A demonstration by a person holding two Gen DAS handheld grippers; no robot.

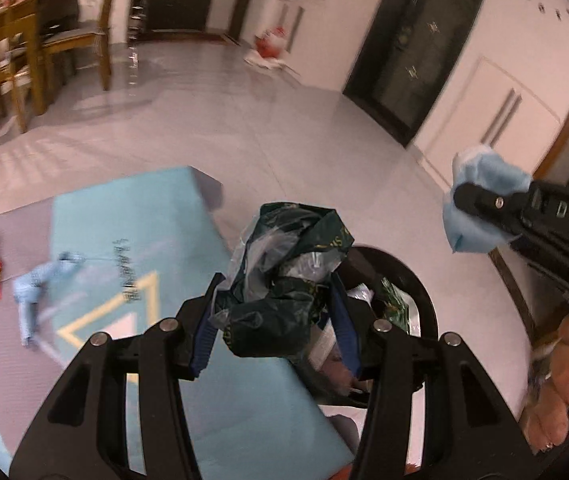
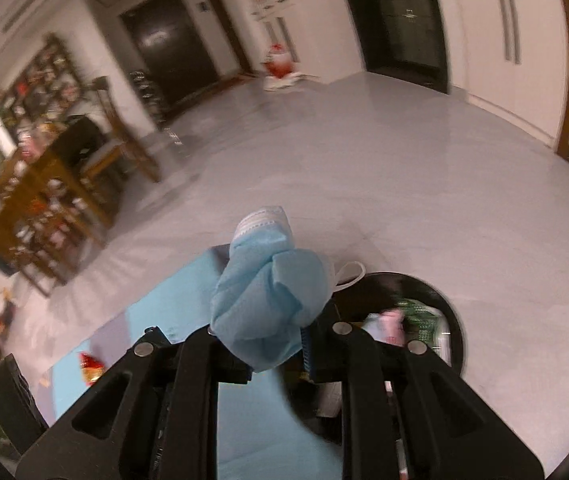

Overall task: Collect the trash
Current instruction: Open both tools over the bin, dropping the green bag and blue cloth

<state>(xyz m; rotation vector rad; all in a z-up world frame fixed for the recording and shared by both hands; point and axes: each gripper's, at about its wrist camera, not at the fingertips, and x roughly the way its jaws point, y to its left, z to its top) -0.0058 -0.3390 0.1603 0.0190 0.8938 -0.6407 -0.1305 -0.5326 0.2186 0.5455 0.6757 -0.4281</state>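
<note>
Trash is hanging above the black bin: left gripper jaws clamping a crumpled dark-green bag, right gripper jaws pinching a blue mask.

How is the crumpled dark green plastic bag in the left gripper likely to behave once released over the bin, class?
The dark green plastic bag looks thin and creased, so probably floppy and very light. It bulges between the left gripper pads, so it may spring open. It might drift rather than drop straight into the black bin.
</note>
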